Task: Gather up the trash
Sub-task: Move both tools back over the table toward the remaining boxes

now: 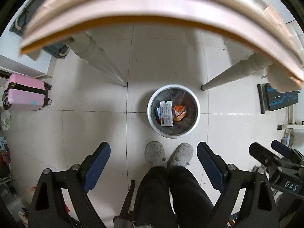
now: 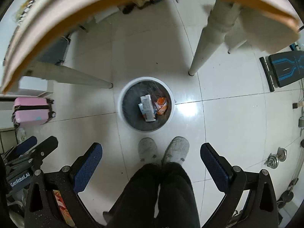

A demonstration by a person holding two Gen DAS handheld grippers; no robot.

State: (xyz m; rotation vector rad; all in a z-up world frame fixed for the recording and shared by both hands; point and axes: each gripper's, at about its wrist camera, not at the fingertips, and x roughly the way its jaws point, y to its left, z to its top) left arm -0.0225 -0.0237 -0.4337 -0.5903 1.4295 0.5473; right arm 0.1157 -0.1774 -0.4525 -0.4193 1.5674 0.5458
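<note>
Below both spread, empty claws [image 1: 153, 163] [image 2: 151, 163]: one bin [image 1: 195, 102], two wrappers [image 1: 166, 114].

Both wrist cams looked steeply down from high up, side by side. Shared: white trash bin [image 1: 173, 111] [image 2: 146, 104] on tiled floor [image 1: 95, 129] [image 2: 228, 123], table edge [image 1: 133, 17] [image 2: 95, 9] at far side.

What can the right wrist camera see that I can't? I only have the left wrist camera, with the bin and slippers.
Observer: Metal weight plates lie on the floor, far right.
Operator: Is the right gripper holding trash?
Observer: No, the right gripper is wide open, with nothing between its fingers.
Operator: Anything else?
Observer: Something red and orange, maybe a wrapper, shows low down behind the gripper's frame.
</note>
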